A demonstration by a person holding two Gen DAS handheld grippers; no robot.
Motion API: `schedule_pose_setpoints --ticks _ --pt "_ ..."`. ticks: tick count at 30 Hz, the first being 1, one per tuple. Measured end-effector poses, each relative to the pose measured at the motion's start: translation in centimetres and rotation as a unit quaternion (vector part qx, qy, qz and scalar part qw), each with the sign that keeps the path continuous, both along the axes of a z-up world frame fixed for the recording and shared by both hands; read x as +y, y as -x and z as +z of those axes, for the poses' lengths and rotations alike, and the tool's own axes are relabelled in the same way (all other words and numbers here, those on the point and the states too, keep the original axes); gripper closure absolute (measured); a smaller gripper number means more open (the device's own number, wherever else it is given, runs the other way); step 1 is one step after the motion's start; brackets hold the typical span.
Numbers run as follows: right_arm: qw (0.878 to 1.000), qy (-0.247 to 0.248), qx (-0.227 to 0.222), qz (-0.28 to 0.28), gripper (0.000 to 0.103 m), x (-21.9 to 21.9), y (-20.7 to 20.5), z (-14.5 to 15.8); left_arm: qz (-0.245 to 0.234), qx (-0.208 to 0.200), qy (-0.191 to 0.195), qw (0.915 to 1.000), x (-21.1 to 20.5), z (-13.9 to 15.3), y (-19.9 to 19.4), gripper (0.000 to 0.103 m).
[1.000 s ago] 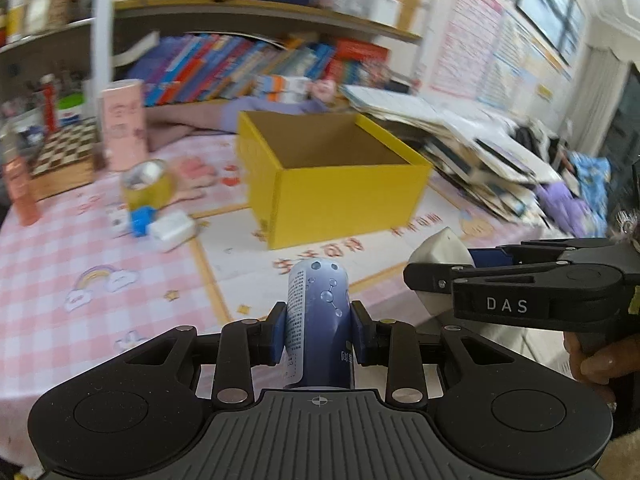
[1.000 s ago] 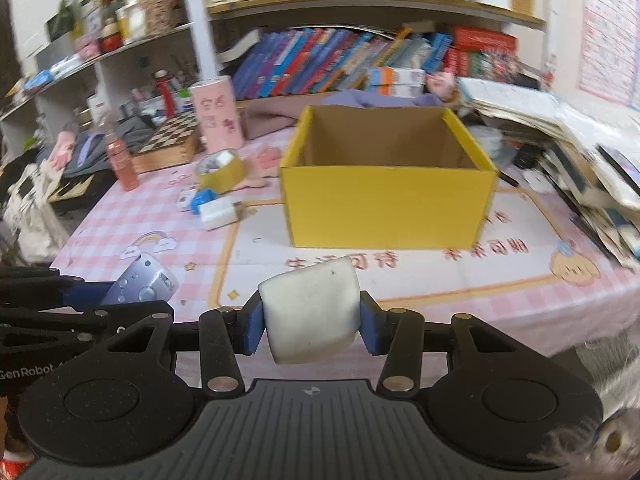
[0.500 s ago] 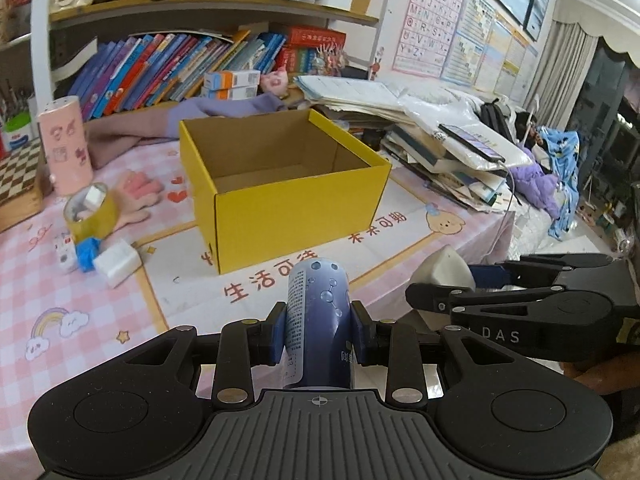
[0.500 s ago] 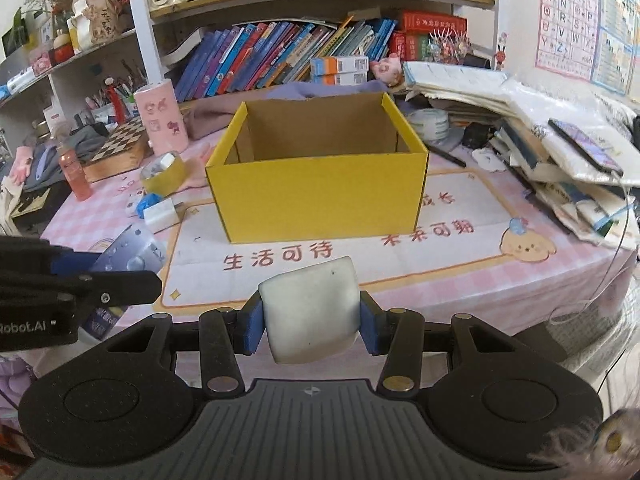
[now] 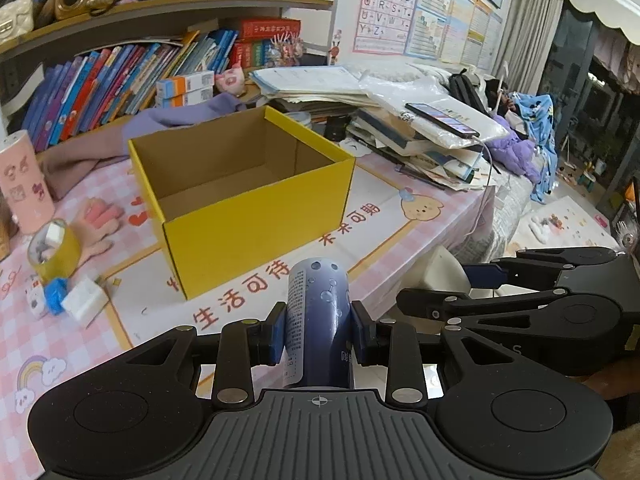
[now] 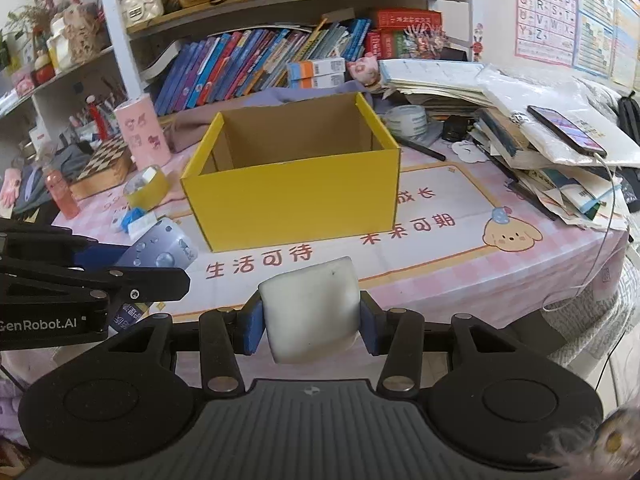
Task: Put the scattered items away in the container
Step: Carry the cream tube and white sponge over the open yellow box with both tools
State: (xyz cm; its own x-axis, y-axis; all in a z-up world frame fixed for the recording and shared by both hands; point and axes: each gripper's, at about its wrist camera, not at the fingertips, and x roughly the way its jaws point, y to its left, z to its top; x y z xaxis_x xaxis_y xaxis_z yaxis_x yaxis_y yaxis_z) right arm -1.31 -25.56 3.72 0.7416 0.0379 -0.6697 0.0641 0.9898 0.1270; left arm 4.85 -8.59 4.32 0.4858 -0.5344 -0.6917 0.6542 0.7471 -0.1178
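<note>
So over on the left, the left gripper (image 5: 318,336) is clamped tight on a blue bottle (image 5: 318,320), blue pads pressed against both its sides, the bottle's long axis pointing forward along the fingers and up a bit toward the table. It's hanging off the near edge of the table, not over it. Straight ahead and slightly left of that bottle sits the yellow box (image 5: 256,216), open top, and nothing shows in the part of its inside I can see.

Moving right, the right gripper (image 6: 310,320) is closed on a white squishy block (image 6: 310,308), squeezed between its pads, also held short of the table edge. From its view the yellow box (image 6: 296,196) is dead ahead, a touch left of centre.

Both look about equally near the box, I'd guess. Either way the move is forward and up over the near wall, then let go. Tape roll (image 5: 52,248) and a small white block (image 5: 84,300) remain out on the cloth at far left.
</note>
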Motion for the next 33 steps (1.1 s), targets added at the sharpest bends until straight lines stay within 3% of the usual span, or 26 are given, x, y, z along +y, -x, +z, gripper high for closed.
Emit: schedule_pose_setpoints --ticks 8,15,25,33 --pt "1.0 -0.026 0.004 -0.012 0.059 -1.4 -1.3 -0.8 -0.008 0.002 -0.021 0.9997 -1.4 -0.3 -1.4 0.072" --pt "1.0 -0.023 -0.007 -0.013 0.059 -2.7 -3.1 -0.1 0.004 0.0 0.003 1.0 -2.4 0.8 -3.6 0.072" --pt "0.998 0.002 -0.066 0.001 0.059 -5.7 -7.3 3.7 0.034 -0.046 0.058 0.9967 -4.5 3.8 -8.4 0.072" --pt "0.99 -0.015 -0.129 0.055 0.059 -7.3 -12.5 6.4 0.087 -0.089 0.028 0.9918 -6.6 4.8 -12.8 0.072"
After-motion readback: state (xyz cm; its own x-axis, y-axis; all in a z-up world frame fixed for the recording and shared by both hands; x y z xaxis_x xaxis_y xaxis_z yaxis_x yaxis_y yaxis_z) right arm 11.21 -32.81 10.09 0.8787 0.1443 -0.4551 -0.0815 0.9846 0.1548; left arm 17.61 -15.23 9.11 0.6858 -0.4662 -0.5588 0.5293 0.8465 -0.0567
